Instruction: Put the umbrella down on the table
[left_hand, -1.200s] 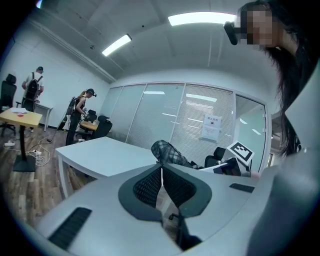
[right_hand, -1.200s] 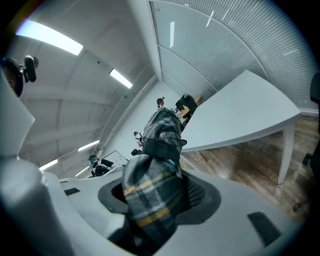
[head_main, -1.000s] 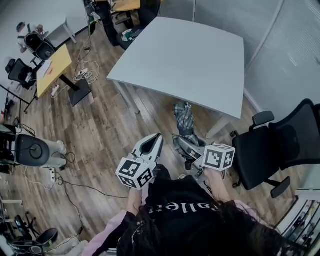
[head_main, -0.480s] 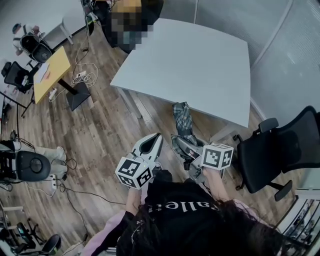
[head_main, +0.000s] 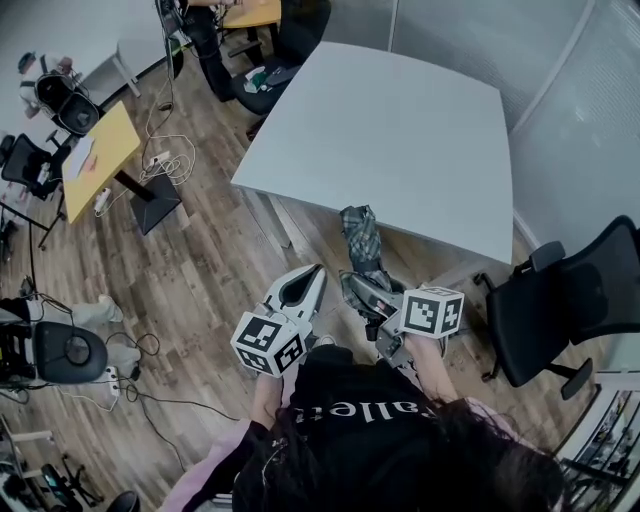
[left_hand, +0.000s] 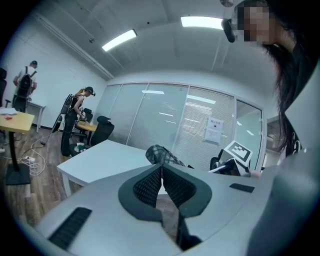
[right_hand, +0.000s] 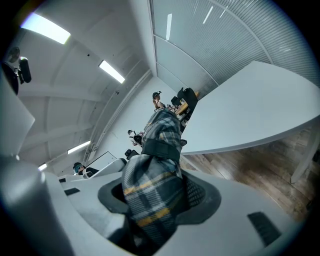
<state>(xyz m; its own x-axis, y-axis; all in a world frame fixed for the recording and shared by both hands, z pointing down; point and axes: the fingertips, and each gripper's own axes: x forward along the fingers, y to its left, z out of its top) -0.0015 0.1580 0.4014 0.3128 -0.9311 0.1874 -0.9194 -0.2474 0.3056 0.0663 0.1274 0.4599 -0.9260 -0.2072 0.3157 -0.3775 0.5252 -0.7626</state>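
Tabletop (head_main: 400, 120): grey and bare, ahead of the person; the near edge is the main hazard, since an umbrella brought in low would likely knock its tip against that edge rather than pass over it. Floor (head_main: 200, 260): wood, lying under most of the umbrella; a release made short of the edge would drop the umbrella here. Chair (head_main: 565, 300): black, beside the right corner of the tabletop; it may catch the right arm if the approach swings wide. Umbrella (head_main: 362, 240): folded, plaid, strapped shut, held off the tabletop and pointing toward it, with its tip showing near the near edge in the head view. The cloth is soft, so it may slide or twist in the grip, and the long free end may sag and land tip-first. Right gripper (head_main: 372, 296): clamped on the plaid cloth near one end; opening it before the length rests flat would probably let the umbrella roll or tip off. Left gripper (head_main: 312, 276): jaws together on nothing, just beside the right one and giving the umbrella no support.
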